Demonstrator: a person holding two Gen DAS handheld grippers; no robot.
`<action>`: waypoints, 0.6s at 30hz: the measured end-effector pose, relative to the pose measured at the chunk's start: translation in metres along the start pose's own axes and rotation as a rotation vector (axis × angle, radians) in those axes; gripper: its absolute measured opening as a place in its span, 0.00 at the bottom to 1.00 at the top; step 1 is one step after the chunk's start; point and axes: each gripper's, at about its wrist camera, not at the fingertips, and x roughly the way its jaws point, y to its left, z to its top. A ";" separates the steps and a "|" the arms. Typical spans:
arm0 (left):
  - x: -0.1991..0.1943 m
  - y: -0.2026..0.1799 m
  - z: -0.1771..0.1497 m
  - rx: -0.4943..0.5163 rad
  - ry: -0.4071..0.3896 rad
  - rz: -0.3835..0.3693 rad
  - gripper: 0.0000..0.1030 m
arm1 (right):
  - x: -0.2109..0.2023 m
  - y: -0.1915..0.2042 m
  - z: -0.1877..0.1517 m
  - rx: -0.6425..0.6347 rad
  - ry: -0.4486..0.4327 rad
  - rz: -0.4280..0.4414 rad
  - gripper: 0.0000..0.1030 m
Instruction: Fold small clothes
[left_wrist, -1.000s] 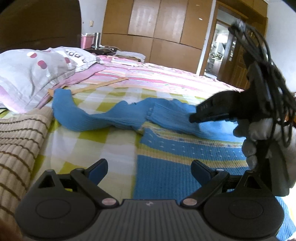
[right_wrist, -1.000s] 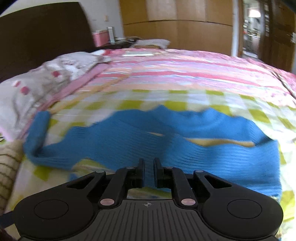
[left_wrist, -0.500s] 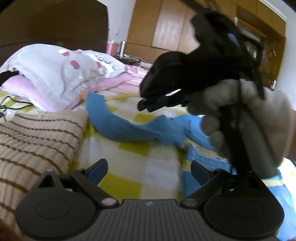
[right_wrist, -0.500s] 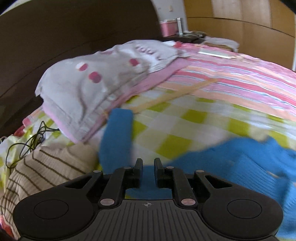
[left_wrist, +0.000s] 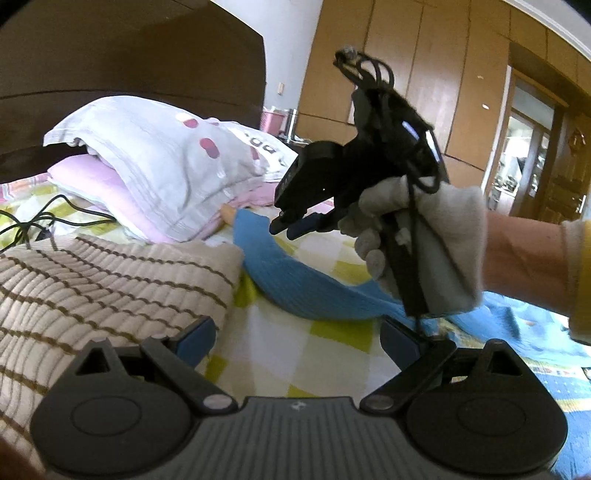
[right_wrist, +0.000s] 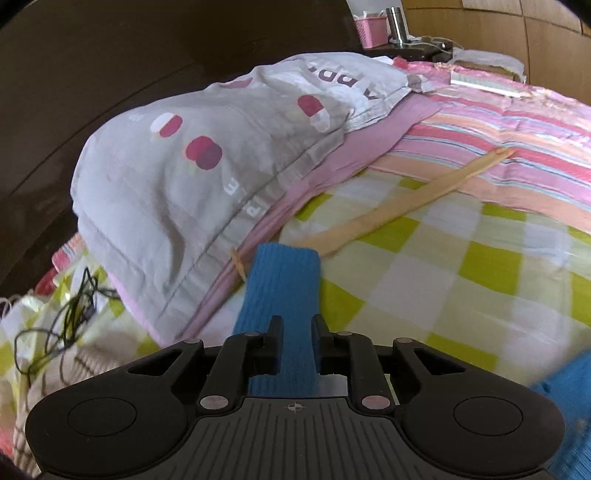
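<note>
Lying across the yellow-and-white checked bedsheet (right_wrist: 461, 266), the blue ribbed knit sweater (left_wrist: 314, 291) stretches one sleeve toward the grey pillow with red spots (right_wrist: 207, 158), its cuff end stopping just beside the pillow's pink edge and touching a thin tan wooden stick (right_wrist: 402, 206). To the left, a beige blanket with brown stripes (left_wrist: 92, 280) bounds the sheet, with a tangled black cable (right_wrist: 66, 325) near it. Open checked sheet spreads to the right of the sleeve, up to the pink striped cover (right_wrist: 517, 136).

The right gripper (right_wrist: 297, 334), held in a white-gloved hand (left_wrist: 432, 240), hangs above the sleeve in the left wrist view; its own camera shows the sleeve running between its narrowly parted fingers, but whether the pads press on the cloth I cannot tell. The jaws have just been opening from a near-closed stance. The left gripper (left_wrist: 295, 338) has its fingers spread wide over bare sheet, nothing between them.

A second ago the right gripper sat over the sweater's body; it has since swung across to the sleeve near the pillow. The left gripper's view has turned toward the headboard, bringing the striped blanket closer.
</note>
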 end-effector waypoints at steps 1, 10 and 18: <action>0.000 0.000 0.000 -0.001 -0.003 0.006 0.98 | 0.005 -0.001 0.002 0.009 0.000 0.005 0.18; 0.004 0.002 -0.003 0.029 -0.009 0.027 0.98 | 0.040 -0.015 0.002 0.067 0.007 0.006 0.24; 0.005 0.001 -0.004 0.038 -0.007 0.036 0.98 | 0.045 -0.015 0.000 0.055 0.006 0.022 0.26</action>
